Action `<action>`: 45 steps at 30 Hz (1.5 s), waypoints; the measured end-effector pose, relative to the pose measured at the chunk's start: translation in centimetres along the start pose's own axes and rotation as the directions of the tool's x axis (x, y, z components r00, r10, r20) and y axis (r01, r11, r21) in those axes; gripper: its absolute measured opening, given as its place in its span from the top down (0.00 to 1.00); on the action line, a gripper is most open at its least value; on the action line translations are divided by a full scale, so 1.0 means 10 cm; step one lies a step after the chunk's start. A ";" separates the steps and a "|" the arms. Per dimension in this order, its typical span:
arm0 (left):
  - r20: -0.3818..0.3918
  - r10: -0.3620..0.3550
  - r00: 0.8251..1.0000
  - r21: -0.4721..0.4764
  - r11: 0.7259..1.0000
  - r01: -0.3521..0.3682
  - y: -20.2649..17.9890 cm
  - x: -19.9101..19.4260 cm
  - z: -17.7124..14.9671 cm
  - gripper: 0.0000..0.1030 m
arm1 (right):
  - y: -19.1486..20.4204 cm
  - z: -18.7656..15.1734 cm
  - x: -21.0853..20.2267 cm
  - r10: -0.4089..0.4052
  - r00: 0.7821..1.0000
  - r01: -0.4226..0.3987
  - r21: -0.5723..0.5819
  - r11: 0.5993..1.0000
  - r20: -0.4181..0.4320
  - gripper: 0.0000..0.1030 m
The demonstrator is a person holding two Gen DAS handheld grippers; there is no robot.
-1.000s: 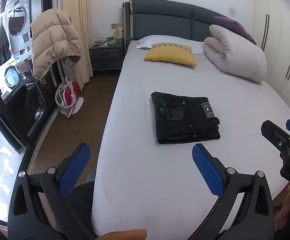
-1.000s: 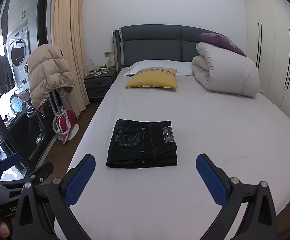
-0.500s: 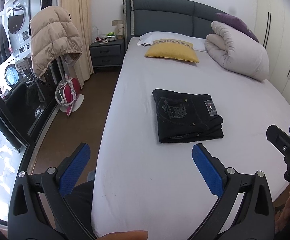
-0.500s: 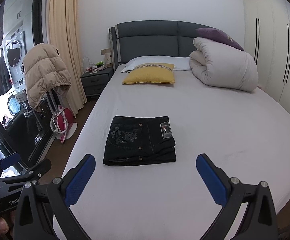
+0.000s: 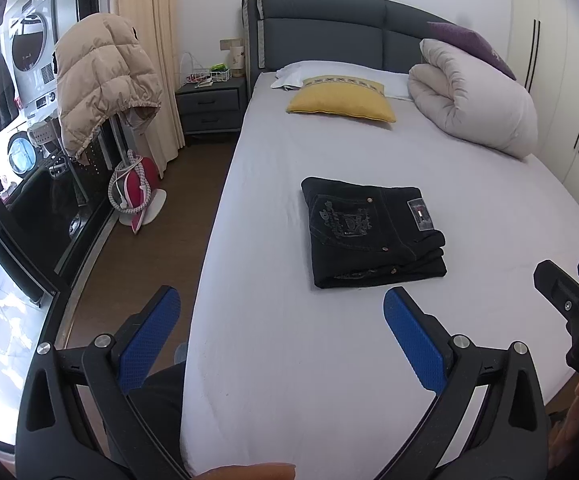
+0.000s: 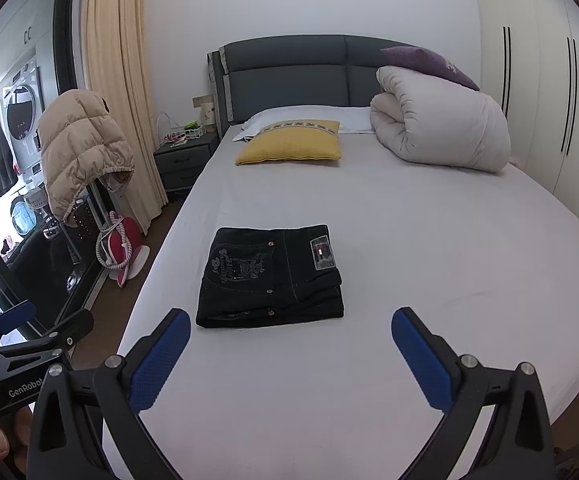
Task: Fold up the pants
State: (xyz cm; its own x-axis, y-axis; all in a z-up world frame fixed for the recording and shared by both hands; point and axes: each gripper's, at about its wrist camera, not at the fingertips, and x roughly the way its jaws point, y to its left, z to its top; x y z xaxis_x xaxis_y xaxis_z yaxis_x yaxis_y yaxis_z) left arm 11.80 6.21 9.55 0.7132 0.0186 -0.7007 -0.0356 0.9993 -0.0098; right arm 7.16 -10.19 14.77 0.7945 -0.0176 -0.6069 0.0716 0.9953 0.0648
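Black pants (image 5: 373, 232) lie folded into a compact rectangle on the white bed sheet (image 5: 329, 360), back pocket embroidery and label facing up; they also show in the right wrist view (image 6: 273, 276). My left gripper (image 5: 281, 320) is open and empty, held above the near left edge of the bed, short of the pants. My right gripper (image 6: 291, 344) is open and empty, held over the near part of the bed just in front of the pants. The right gripper also shows at the right edge of the left wrist view (image 5: 569, 300).
A yellow cushion (image 6: 289, 146), white pillow (image 6: 309, 116) and rolled duvet (image 6: 441, 128) lie at the head of the bed. A nightstand (image 5: 211, 106), beige jacket on a rack (image 5: 101, 84) and a red steamer (image 5: 133, 192) stand on the floor at left. Wardrobe doors (image 6: 549, 112) line the right.
Both grippers have drawn back and risen slightly from the bed; the folded pants look a little farther away. Both grippers stay open. The pants have not moved.
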 end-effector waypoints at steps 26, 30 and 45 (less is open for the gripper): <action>-0.006 -0.008 1.000 0.005 1.000 0.008 -0.08 0.04 -0.03 0.00 | -0.04 -0.04 -0.01 -0.006 1.000 0.006 0.002 1.000 -0.002 0.00; -0.009 -0.010 1.000 0.006 1.000 0.010 -0.08 0.05 -0.04 0.00 | -0.05 -0.05 -0.01 -0.007 1.000 0.007 0.001 1.000 -0.003 0.00; -0.015 -0.012 1.000 0.006 1.000 0.012 -0.08 0.06 -0.05 0.00 | -0.08 -0.13 -0.01 -0.006 1.000 0.006 -0.006 1.000 -0.010 0.00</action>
State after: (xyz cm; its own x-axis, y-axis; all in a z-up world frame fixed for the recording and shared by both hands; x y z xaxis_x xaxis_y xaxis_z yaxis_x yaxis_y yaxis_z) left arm 11.95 5.42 8.79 0.7030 0.0064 -0.7112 -0.0230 0.9996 -0.0138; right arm 6.25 -10.90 13.79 0.7880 -0.0224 -0.6153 0.0728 0.9957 0.0569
